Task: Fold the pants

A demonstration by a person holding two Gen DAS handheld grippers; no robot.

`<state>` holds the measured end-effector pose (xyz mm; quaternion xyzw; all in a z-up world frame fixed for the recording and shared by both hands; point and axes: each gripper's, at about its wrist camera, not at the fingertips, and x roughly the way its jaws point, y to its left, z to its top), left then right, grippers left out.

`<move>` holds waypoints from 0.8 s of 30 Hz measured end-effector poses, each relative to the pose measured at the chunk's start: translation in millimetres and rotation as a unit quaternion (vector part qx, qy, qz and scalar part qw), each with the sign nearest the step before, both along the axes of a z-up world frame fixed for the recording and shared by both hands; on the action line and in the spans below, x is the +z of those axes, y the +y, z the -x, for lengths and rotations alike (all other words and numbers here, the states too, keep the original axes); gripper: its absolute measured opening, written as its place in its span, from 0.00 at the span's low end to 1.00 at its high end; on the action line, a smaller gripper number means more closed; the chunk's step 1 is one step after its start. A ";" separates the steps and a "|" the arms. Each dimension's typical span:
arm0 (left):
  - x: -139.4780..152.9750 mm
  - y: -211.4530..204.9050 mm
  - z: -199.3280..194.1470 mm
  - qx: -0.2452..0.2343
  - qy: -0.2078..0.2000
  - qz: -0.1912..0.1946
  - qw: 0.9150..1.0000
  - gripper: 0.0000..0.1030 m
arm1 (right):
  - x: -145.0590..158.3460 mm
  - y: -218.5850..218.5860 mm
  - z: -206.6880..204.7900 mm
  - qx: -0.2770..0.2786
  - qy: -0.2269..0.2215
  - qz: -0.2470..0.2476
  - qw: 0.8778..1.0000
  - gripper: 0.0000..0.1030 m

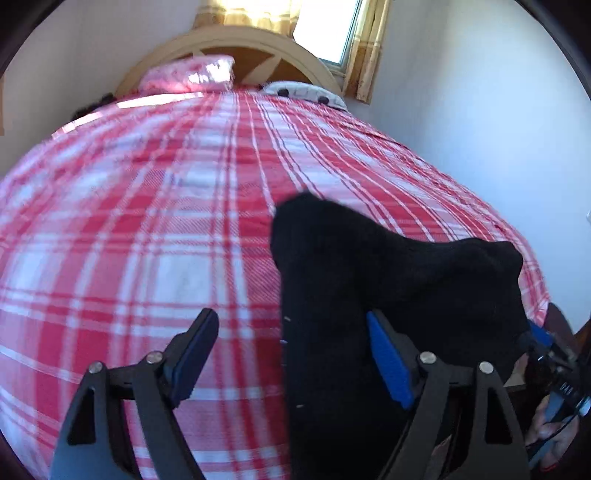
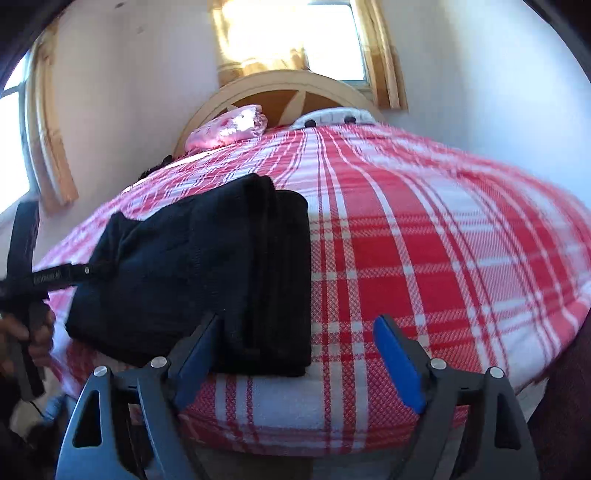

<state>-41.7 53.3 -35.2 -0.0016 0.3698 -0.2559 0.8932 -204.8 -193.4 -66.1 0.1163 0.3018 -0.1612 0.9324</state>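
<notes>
The black pants lie folded in a thick rectangle near the front edge of the bed, which has a red and white checked cover. My right gripper is open just in front of them; its left finger rests by the fold's near edge and nothing is pinched. In the left wrist view the pants rise as a dark heap between the jaws of my left gripper. That gripper is open: cloth hangs against its right finger while the left pad stands apart from it.
A pink pillow and a white spotted pillow lie at the curved wooden headboard under a bright window. White walls flank the bed. A hand holds the left gripper's handle at the bed's near left corner.
</notes>
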 end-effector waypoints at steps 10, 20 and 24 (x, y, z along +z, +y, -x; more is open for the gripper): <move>55.5 -35.9 -8.6 -0.039 -0.086 0.013 0.995 0.53 | 68.7 28.9 -50.6 0.094 -0.080 0.048 0.991 0.01; -26.6 -34.1 -80.6 0.088 0.085 0.014 0.992 0.51 | 12.5 3.3 -92.7 0.055 -0.019 -0.020 0.998 0.00; -26.2 -38.2 -76.8 0.091 0.070 0.004 0.993 0.51 | 1.9 -6.1 -100.3 0.047 -0.043 -0.057 0.996 0.00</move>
